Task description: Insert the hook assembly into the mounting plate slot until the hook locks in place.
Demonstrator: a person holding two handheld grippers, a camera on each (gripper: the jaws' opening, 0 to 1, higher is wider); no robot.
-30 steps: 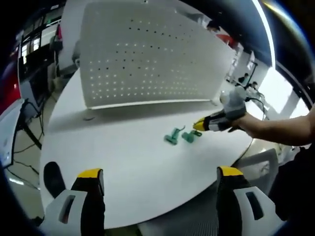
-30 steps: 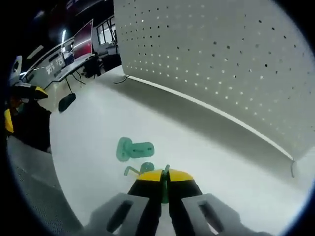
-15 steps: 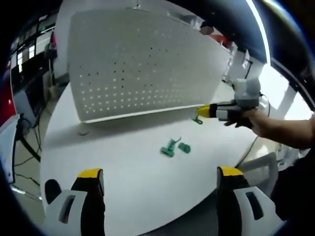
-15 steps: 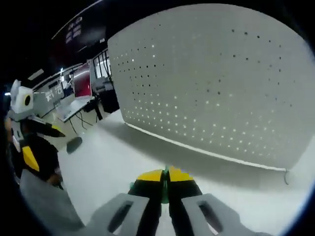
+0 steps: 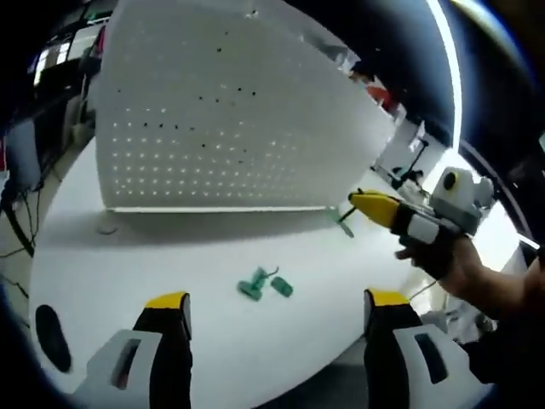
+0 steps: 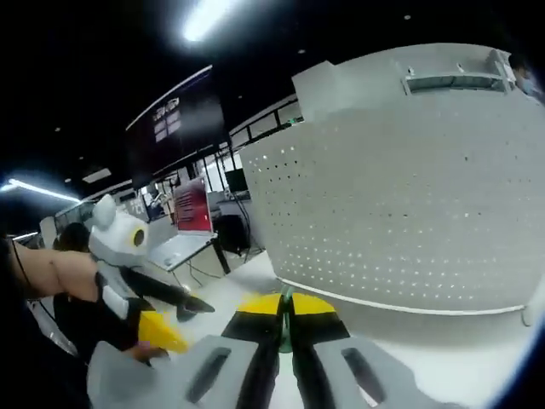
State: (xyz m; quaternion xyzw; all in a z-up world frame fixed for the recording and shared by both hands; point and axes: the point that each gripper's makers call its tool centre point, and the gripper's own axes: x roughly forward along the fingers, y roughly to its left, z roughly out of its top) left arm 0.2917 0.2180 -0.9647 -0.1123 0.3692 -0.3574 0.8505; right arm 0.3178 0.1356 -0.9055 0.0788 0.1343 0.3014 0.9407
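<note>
Green plastic hook (image 6: 286, 317), small and thin: sitting pinched between the yellow-tipped jaws of the right gripper (image 6: 285, 305), which are clenched on it with only a sliver showing at the seam. In the left gripper view the same right gripper (image 5: 375, 207) is hovering up off the surface, the hook (image 5: 343, 224) dangling from its tip, just in front of the right end of the pegboard's lower edge.

Handling, judged: light, stiff moulded part, likely slick; a narrow pinch may be letting it swivel, so a hold on the body rather than the prong would be steadying it for insertion. The thin prong is probably the fragile part.

White perforated pegboard (image 6: 409, 221): standing upright at the far side of the white surface (image 5: 170, 264), taken here as the mounting plate; no single slot is telling apart from the other holes.

Two further green pieces (image 5: 265, 284): lying side by side on the surface, nearer than the pegboard, well apart from the held hook.

Left gripper (image 5: 272, 319): jaws spread wide, grasping nothing, hanging over the near edge.
</note>
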